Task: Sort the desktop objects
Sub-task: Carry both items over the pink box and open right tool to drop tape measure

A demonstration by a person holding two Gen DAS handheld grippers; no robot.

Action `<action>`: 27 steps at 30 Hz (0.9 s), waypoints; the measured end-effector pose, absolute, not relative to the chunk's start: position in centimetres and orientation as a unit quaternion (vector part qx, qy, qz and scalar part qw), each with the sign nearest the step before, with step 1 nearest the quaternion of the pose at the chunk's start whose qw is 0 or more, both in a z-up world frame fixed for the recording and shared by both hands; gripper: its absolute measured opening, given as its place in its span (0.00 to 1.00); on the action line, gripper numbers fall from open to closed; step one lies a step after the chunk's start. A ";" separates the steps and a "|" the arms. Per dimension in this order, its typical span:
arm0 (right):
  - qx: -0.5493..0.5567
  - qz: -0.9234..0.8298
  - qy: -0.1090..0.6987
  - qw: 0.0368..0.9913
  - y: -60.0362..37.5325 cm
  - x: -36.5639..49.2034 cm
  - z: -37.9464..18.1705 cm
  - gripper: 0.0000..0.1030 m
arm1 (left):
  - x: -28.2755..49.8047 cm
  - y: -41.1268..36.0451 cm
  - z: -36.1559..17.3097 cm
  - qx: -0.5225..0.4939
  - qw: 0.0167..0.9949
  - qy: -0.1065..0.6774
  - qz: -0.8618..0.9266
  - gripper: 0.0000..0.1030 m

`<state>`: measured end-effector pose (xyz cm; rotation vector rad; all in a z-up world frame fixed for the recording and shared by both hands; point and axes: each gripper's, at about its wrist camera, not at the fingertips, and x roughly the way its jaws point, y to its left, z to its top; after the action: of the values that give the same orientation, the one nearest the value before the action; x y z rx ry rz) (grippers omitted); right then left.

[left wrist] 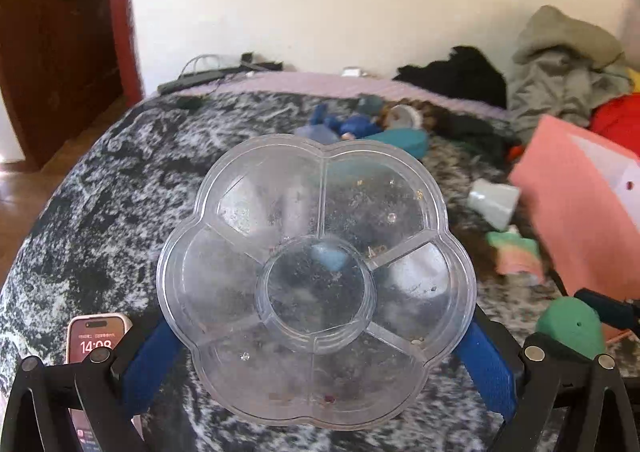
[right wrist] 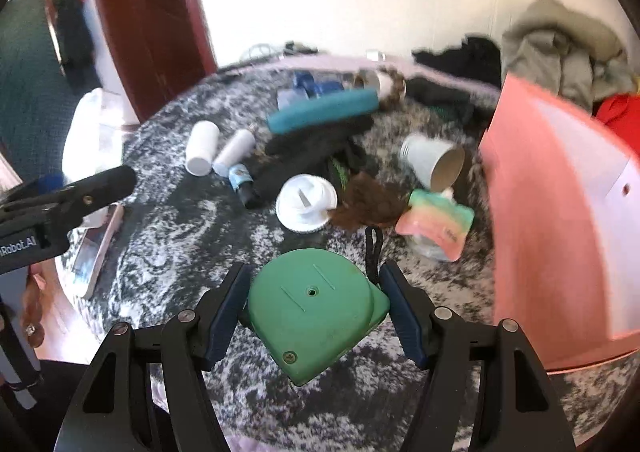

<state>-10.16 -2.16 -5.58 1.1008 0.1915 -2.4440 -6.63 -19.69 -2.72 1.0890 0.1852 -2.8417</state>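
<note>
Your left gripper [left wrist: 318, 336] has its blue jaws spread wide around a clear flower-shaped tray [left wrist: 316, 280], one pad pressed to each side of its rim, so the tray is held up in front of the camera with its divided petals and round middle cup facing you; a few tiny beads lie in the compartments. Your right gripper [right wrist: 312, 310] has its jaws closed part-way on a green tape measure [right wrist: 316, 312], which sits flat between the pads above the black-and-white marbled desk [right wrist: 168, 228], its black wrist strap poking up beside the right pad. Just beyond the tape measure lie a white round lid [right wrist: 306, 201], a tuft of brown hair [right wrist: 366, 203] and a pastel pouch [right wrist: 436, 226], with a white paper cup [right wrist: 434, 159] on its side behind them. Further back you have two white bottles [right wrist: 202, 147] lying side by side, a small blue-labelled bottle [right wrist: 240, 177], a dark cloth [right wrist: 312, 149], a teal case [right wrist: 324, 109] and a blue figure [right wrist: 314, 85]. A pink box [right wrist: 560, 211] stands at the right edge of the desk, touching nothing you hold. A phone [left wrist: 94, 336] with a lit screen lies on the desk by your left gripper. Grey, black and red clothes [left wrist: 560, 63] are piled against the wall
</note>
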 end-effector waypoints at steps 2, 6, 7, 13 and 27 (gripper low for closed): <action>0.376 -0.897 0.081 0.219 -1.6 -8.9 -4.5 0.68 | -6.4 -18.8 -2.1 0.347 0.041 0.059 -0.935 0.99; 0.328 -0.920 0.092 0.193 0.3 -7.0 -2.2 0.68 | -6.7 -16.6 -1.2 0.334 0.019 0.058 -0.941 0.99; 0.319 -0.926 0.090 0.182 1.1 -6.8 -1.7 0.68 | -6.9 -16.0 -1.0 0.332 0.012 0.057 -0.941 0.99; 0.287 -0.947 0.070 0.124 5.7 -6.6 0.2 0.68 | -8.1 -10.7 -0.1 0.323 -0.037 0.046 -0.945 0.99; 0.269 -0.963 0.021 0.006 16.9 -7.4 2.1 0.68 | -10.8 1.6 2.1 0.296 -0.137 0.037 -0.945 0.99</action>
<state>-7.43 16.95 2.15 0.8409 0.0651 -3.0144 -10.84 1.61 2.07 1.0215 0.1260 -3.2576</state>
